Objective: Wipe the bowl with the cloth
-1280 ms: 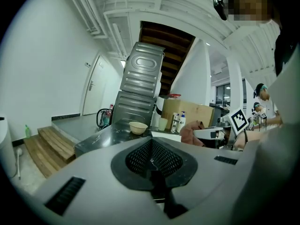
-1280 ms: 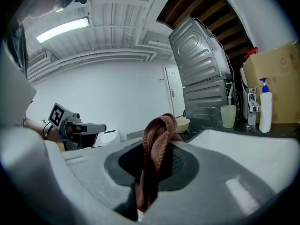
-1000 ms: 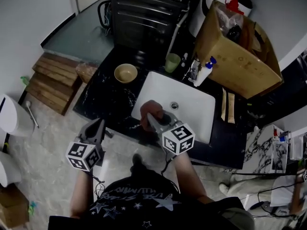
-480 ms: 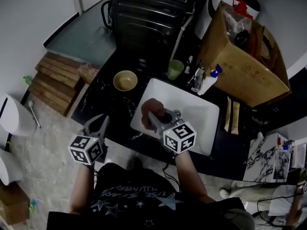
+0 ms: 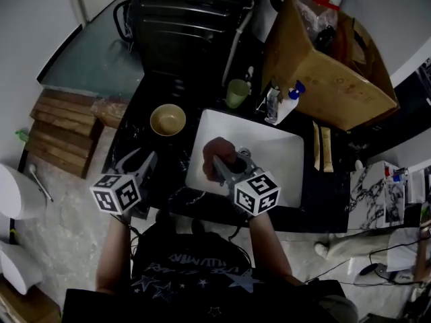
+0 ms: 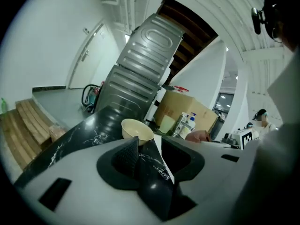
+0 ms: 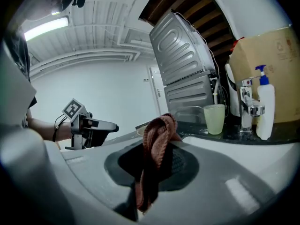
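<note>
A tan bowl (image 5: 168,120) stands upright on the black marbled counter (image 5: 135,136), left of the white sink (image 5: 283,153). My left gripper (image 5: 140,161) hovers at the counter's front edge, short of the bowl. Its jaws are opening with nothing between them. In the left gripper view the bowl (image 6: 137,128) sits just past that gripper (image 6: 152,156). My right gripper (image 5: 225,167) is over the sink's front left, shut on a reddish-brown cloth (image 5: 219,152). The cloth (image 7: 157,139) hangs bunched from the right gripper (image 7: 152,172).
A green cup (image 5: 236,93), a tap (image 5: 272,103) and a pump bottle (image 5: 286,106) stand behind the sink. A large cardboard box (image 5: 323,66) sits at the back right and a dark metal appliance (image 5: 182,19) at the back. Wooden boards (image 5: 60,130) lie on the floor at the left.
The left gripper's jaws have spread apart and it has edged toward the counter and bowl. The right gripper keeps the cloth over the sink.
</note>
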`<action>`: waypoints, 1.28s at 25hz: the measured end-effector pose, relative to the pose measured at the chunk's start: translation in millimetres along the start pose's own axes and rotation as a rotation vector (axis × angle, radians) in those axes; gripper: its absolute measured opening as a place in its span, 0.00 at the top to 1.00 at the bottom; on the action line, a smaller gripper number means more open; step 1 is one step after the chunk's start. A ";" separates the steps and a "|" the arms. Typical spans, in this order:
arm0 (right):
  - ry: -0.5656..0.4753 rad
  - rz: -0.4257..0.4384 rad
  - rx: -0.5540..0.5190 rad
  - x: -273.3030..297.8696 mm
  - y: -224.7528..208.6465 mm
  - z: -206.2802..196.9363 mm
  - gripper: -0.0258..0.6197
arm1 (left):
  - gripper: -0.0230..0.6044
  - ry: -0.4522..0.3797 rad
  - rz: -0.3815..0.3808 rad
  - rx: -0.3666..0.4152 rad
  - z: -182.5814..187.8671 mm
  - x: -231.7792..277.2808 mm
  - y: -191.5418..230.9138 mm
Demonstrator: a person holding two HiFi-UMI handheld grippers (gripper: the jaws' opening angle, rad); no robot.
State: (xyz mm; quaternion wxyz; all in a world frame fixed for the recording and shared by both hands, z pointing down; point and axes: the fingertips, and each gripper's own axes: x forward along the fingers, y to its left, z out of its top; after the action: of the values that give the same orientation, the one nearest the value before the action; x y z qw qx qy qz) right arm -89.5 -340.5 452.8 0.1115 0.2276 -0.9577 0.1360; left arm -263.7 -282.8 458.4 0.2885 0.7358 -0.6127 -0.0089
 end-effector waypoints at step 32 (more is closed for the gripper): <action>-0.011 -0.296 0.079 67.0 -39.7 18.2 0.87 | 0.72 0.420 -0.235 -0.072 13.0 116.6 75.8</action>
State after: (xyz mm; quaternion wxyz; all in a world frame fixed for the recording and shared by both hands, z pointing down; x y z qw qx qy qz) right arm -132.2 -407.4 462.5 0.1162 0.3714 -0.9081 0.1545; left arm -307.4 -400.1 520.3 0.4323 0.7771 -0.4487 0.0888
